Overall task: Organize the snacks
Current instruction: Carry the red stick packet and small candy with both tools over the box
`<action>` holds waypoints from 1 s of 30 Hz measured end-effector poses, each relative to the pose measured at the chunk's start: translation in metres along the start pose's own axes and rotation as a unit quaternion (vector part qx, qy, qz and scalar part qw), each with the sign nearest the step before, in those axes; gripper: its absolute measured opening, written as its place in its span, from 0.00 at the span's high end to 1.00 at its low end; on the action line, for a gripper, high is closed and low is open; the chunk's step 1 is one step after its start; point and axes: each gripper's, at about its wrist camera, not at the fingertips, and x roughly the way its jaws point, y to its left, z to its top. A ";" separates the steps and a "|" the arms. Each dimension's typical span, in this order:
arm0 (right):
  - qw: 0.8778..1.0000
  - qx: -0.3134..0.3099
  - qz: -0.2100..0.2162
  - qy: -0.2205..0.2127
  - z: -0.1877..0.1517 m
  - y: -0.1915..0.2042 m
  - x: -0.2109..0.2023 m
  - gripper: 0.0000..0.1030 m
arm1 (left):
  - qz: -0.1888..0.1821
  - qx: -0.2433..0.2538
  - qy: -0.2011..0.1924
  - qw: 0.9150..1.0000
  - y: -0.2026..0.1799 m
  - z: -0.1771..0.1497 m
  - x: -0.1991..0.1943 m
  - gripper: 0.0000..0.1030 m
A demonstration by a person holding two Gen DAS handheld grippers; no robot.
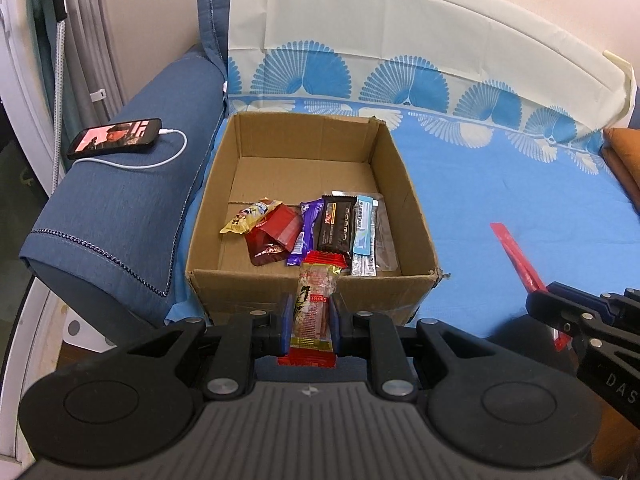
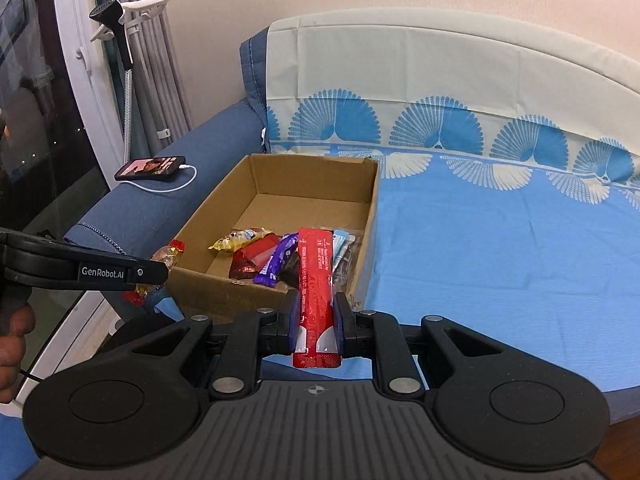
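Box (image 1: 308, 292): open cardboard carton on blue-patterned bed sheet (image 1: 500, 184), pushed up against blue sofa arm (image 1: 120, 216) on its left.

Inside, along near wall: yellow snack packet (image 1: 250, 216), dark-red wrapper (image 1: 274, 236), purple bar (image 1: 307, 224), brown choc bar (image 1: 338, 224), light-blue sachet (image 1: 365, 240), clear wrapper (image 1: 385, 236) at far right. All lie flat, overlapping in a loose row. Rear half of box floor bare.

L gripper (image 1: 311, 316): jaws pinched on a red/gold long snack bar (image 1: 314, 296), held lengthwise; bar's far end pokes over box's near wall, above the pile.

R gripper (image 2: 316, 320): jaws pressed tight on a red stick pack (image 2: 316, 280), also lengthwise, far end reaching over box's near-right corner. Seen from L cam, R gripper sits off to right of box, over sheet, red pack angled up-left.

From R cam: L gripper arm at left edge w/ its snack, fingers of a hand (image 2: 14, 344) visible below it.

Phone (image 1: 116, 138) on sofa arm, screen lit, white cable (image 1: 160, 160) plugged in.
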 end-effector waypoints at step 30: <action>0.999 -0.017 -0.007 0.048 0.039 0.008 0.085 0.82 | 0.013 -0.026 0.025 0.999 0.033 0.059 0.068 0.80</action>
